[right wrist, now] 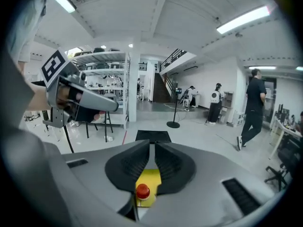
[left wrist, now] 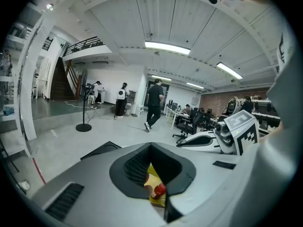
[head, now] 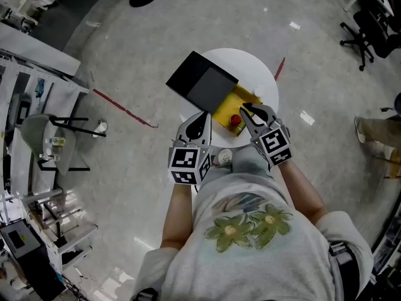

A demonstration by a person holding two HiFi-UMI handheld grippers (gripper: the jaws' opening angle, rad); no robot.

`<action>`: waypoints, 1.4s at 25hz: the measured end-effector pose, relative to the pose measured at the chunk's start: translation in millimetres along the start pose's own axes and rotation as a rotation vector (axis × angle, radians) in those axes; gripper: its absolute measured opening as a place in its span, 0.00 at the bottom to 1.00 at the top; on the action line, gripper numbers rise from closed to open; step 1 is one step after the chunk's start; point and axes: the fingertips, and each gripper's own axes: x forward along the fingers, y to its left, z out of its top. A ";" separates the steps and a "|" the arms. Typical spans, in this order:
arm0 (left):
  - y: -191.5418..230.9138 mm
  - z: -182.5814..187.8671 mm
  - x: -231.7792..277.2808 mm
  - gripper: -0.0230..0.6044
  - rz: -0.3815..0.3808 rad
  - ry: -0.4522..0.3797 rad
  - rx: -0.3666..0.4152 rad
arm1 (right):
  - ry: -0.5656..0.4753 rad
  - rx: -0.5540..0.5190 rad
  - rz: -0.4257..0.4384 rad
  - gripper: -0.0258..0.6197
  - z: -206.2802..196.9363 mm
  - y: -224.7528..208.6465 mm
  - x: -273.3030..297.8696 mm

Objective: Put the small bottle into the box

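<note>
The small bottle, red-capped, lies inside the yellow box on the round white table. The box's black lid stands folded back to the far left. My right gripper hovers just above the bottle, its jaws drawn close with only a thin slit and nothing in it. In the right gripper view the red cap shows below the gripper, apart from the pads. My left gripper hangs at the box's near left edge, shut and empty; the bottle shows beneath it.
A small white round object sits on the table's near edge by the person's chest. On the floor are red tape lines, a grey chair at left and an office chair at far right. People stand far off.
</note>
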 end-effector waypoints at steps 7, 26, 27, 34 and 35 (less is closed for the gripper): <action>-9.8 15.2 4.2 0.04 -0.037 -0.030 0.012 | -0.087 -0.017 -0.010 0.05 26.0 5.2 -15.9; -6.6 29.6 18.1 0.04 -0.083 -0.050 0.009 | -0.112 -0.019 0.000 0.04 47.4 5.3 -8.5; -6.5 29.8 18.7 0.04 -0.084 -0.049 0.009 | -0.112 -0.019 0.000 0.04 47.8 5.0 -8.5; -9.4 26.9 24.4 0.04 -0.092 -0.043 0.006 | -0.108 -0.008 -0.001 0.04 44.3 0.7 -8.7; -9.2 27.1 25.1 0.04 -0.093 -0.041 0.005 | -0.106 -0.007 -0.001 0.04 44.0 0.0 -8.2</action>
